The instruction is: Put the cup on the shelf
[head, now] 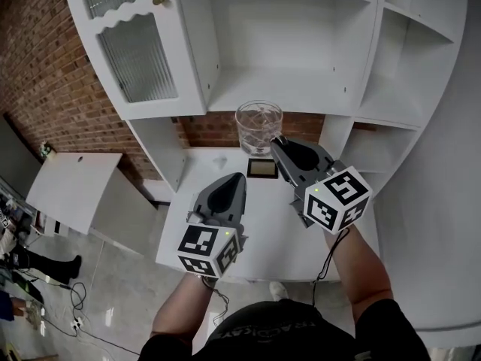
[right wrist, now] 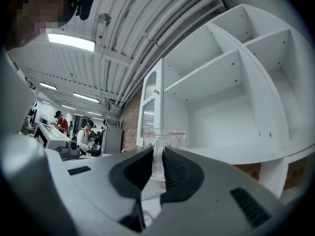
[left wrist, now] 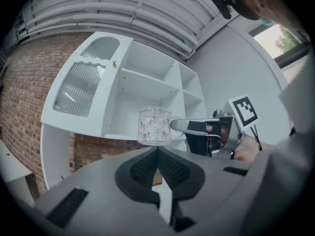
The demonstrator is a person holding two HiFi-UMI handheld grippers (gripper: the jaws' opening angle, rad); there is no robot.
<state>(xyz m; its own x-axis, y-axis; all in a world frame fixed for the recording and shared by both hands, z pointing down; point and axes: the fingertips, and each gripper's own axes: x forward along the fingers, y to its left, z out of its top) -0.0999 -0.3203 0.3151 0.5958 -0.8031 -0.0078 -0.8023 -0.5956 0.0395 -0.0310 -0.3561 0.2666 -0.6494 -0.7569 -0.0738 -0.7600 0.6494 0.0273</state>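
Observation:
A clear glass cup (head: pixel 259 126) with a pink pattern hangs in the air in front of the white shelf unit (head: pixel 301 89). My right gripper (head: pixel 279 143) is shut on the cup's rim, its pads pinching the glass wall (right wrist: pixel 156 156). In the left gripper view the cup (left wrist: pixel 154 126) floats just beyond my left gripper (left wrist: pixel 158 149), with the right gripper (left wrist: pixel 206 128) reaching it from the right. My left gripper (head: pixel 234 180) is shut and holds nothing, below and left of the cup.
The shelf unit has an open middle bay (head: pixel 289 43), side compartments (head: pixel 409 59) on the right and a ribbed glass door (head: pixel 135 59) on the left. A small dark square object (head: pixel 262 168) lies on the white counter (head: pixel 225 164). A brick wall stands behind. People stand far off (right wrist: pixel 88 134).

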